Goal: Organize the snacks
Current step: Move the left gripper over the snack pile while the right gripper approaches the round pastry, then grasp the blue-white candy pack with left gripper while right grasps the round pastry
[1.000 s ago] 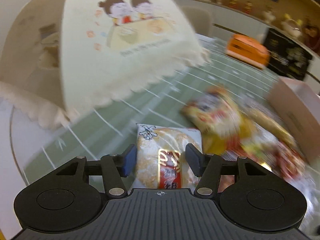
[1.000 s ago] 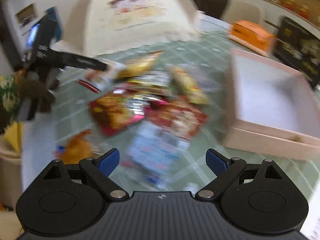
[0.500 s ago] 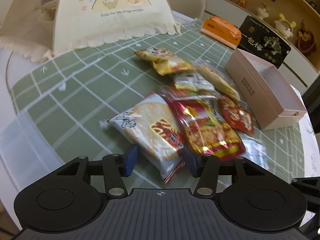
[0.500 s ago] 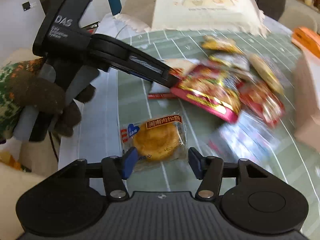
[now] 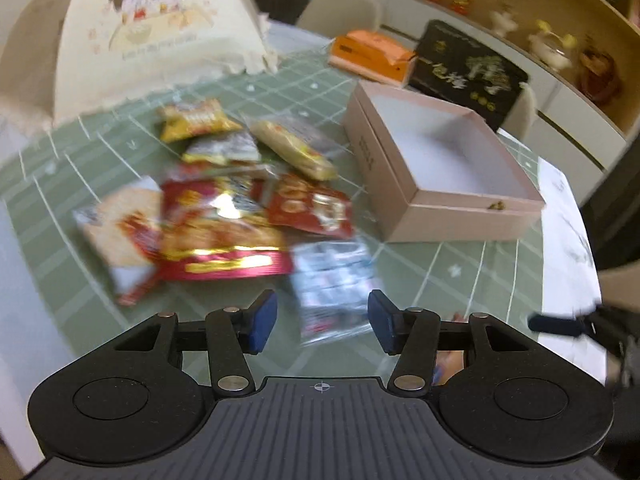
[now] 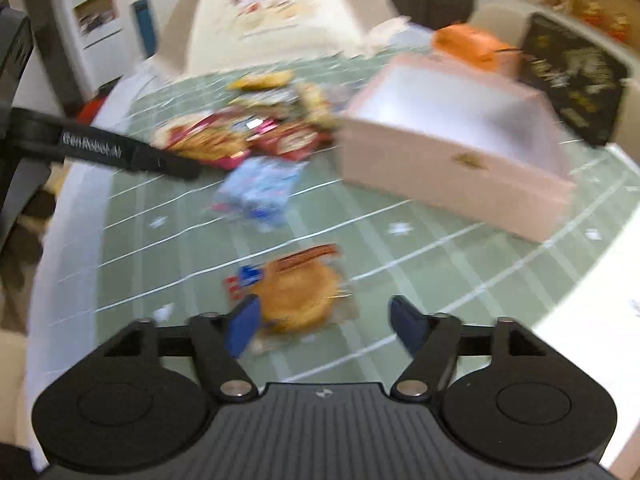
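Note:
Several snack packets lie in a pile on the green checked tablecloth. An open, empty pink box stands to their right; it also shows in the right wrist view. My left gripper is open and empty, just short of a clear blue-and-white packet. My right gripper is open over a round golden cake in a clear wrapper, which lies on the cloth against the left finger. The left gripper's finger shows in the right wrist view.
A cream dome food cover stands at the back left. An orange box and a black box stand behind the pink box. The table's white edge runs at the right.
My left gripper has let go of the rice cracker packet, opened and swung right toward the clear packet. My right gripper has opened wider and turned toward the pink box.

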`<control>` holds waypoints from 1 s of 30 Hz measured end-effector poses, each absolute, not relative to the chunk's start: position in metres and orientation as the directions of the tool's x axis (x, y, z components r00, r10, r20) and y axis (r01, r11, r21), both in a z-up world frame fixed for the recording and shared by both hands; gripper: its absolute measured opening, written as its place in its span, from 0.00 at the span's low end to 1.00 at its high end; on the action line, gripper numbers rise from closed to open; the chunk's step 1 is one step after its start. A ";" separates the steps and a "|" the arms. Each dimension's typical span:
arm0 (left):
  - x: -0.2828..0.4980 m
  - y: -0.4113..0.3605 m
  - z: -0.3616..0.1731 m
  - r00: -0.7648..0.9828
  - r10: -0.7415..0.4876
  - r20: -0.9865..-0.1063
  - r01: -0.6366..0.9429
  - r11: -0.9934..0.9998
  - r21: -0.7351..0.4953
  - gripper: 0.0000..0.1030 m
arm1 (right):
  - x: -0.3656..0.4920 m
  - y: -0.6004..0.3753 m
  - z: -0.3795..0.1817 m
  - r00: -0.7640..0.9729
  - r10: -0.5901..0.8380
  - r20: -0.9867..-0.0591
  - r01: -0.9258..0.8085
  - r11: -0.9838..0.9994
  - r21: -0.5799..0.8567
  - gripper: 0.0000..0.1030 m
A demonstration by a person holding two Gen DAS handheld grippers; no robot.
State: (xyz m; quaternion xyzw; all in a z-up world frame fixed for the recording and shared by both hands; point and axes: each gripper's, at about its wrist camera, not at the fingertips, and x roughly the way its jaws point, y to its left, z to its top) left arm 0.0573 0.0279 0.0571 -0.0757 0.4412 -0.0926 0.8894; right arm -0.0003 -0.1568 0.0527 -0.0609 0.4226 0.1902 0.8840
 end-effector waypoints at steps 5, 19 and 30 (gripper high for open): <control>0.087 -0.010 0.039 0.583 -0.152 -0.798 0.022 0.985 -0.172 0.55 | -0.009 -0.183 0.052 0.587 0.296 -0.754 -0.312 0.941 0.127 0.76; 0.058 0.001 0.028 0.623 -0.033 -0.781 0.122 0.991 0.055 0.64 | -0.021 -0.161 0.029 0.600 0.194 -0.776 -0.328 0.945 -0.018 0.78; 0.039 0.043 0.036 0.577 -0.193 -0.793 0.090 0.981 -0.173 0.62 | 0.019 -0.142 0.033 0.534 0.358 -0.766 -0.328 0.923 0.203 0.79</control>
